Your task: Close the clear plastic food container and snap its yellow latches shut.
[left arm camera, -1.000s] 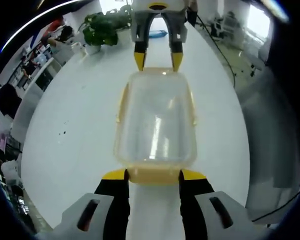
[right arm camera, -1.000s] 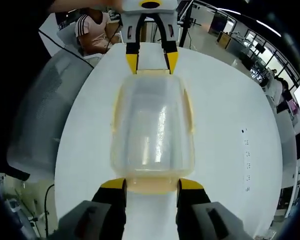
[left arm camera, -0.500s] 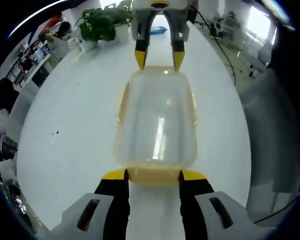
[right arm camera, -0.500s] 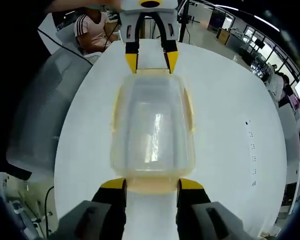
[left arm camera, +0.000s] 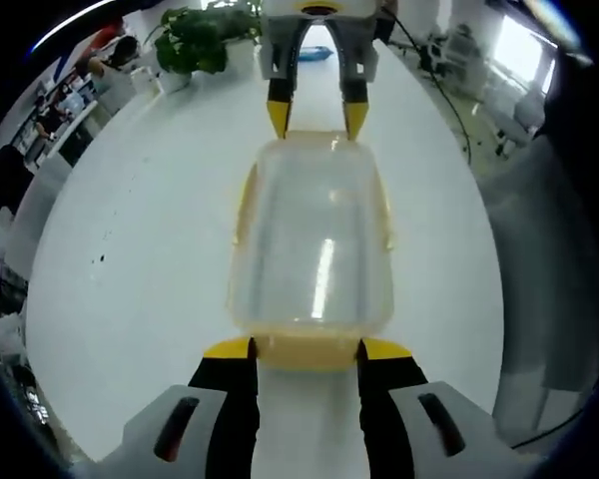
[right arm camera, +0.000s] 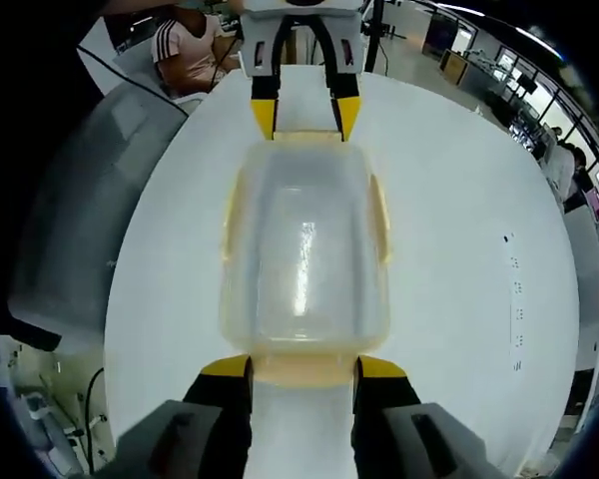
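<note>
A: At the white table (left arm camera: 130,259), the clear container (left arm camera: 311,244) lies lid-on between two facing grippers. The left gripper (left arm camera: 306,348) brackets the yellow end latch (left arm camera: 305,350) nearest it, tips beside the latch's corners; the right gripper (right arm camera: 303,368) does likewise at the far end.

B: Clamped?

A: Jaws stand spread to latch width. Whether they press the plastic, I cannot tell. Side latches (right arm camera: 381,218) look flat against the walls.

B: And against a second ago?

A: Container and grippers keep the same relation. Only the surroundings slid: the plant (left arm camera: 192,42) sits nearer the top edge in the left gripper view, so both hands and the box probably turned together. Latching looks nearly finished, not confirmed.
</note>
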The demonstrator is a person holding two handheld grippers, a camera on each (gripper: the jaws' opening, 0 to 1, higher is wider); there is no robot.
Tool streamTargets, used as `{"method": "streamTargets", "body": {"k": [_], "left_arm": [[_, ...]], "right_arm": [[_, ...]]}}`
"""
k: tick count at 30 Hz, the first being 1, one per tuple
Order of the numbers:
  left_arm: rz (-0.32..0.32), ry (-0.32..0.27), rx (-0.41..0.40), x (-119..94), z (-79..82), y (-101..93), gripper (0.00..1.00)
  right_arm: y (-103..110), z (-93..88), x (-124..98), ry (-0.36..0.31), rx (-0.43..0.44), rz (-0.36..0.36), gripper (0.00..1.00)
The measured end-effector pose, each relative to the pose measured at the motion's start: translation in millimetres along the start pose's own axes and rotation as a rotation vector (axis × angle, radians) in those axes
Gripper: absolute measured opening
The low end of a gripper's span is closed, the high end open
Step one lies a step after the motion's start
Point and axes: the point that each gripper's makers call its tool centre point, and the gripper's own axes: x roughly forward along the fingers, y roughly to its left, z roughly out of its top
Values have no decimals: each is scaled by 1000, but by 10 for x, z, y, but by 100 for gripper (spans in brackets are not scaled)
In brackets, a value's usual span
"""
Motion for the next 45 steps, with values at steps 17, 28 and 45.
{"method": "streamTargets", "body": {"k": [17, 28, 45], "left_arm": [[-10, 19, 32, 62, -31, -46, 36], [-52, 20, 66, 93, -64, -144, 36], [20, -258, -193, -229, -251, -172, 41]], "right_arm": [[130, 0, 16, -52, 61, -9, 37], [310, 14, 60, -135, 104, -56, 38], [205, 106, -366, -439, 322, -131, 40]]}}
